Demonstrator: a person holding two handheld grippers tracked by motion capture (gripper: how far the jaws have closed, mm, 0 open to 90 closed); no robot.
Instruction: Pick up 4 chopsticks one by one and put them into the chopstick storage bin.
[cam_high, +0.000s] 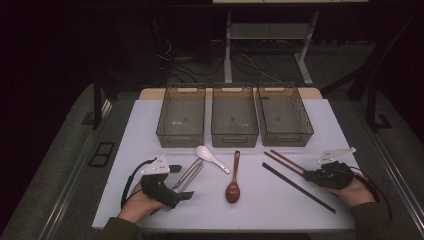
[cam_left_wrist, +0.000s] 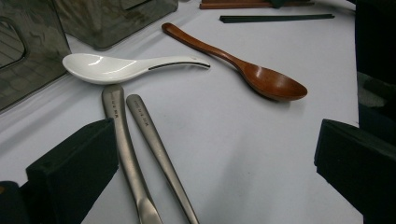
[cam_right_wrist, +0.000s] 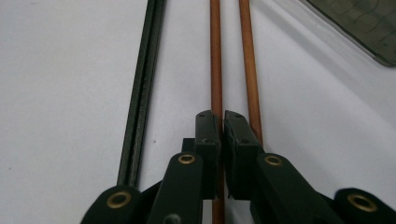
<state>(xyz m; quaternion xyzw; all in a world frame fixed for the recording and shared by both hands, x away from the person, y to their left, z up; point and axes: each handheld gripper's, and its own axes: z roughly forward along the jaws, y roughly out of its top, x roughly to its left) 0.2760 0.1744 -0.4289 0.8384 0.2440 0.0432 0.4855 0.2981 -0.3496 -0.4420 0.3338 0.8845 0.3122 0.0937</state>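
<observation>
My left gripper (cam_high: 184, 182) (cam_left_wrist: 212, 163) is open near the table's front left. Its wide jaws flank the handles of two steel utensils (cam_high: 189, 175) (cam_left_wrist: 140, 135) lying side by side. A white ceramic spoon (cam_high: 211, 158) (cam_left_wrist: 116, 67) and a brown wooden spoon (cam_high: 234, 184) (cam_left_wrist: 266, 79) lie in the middle. At the right my right gripper (cam_high: 306, 175) (cam_right_wrist: 222, 122) is shut. Its tips rest low over the near ends of a pair of brown chopsticks (cam_high: 282, 160) (cam_right_wrist: 215, 56), and one stick runs under the left pad. Black chopsticks (cam_high: 299, 187) (cam_right_wrist: 140, 93) lie just beside it.
Three see-through grey bins (cam_high: 180, 137) (cam_high: 234, 139) (cam_high: 286, 139) stand in a row at the back of the white table (cam_high: 150, 125), all without contents. Table legs and cables lie on the floor behind. The person's hands enter from the front edge.
</observation>
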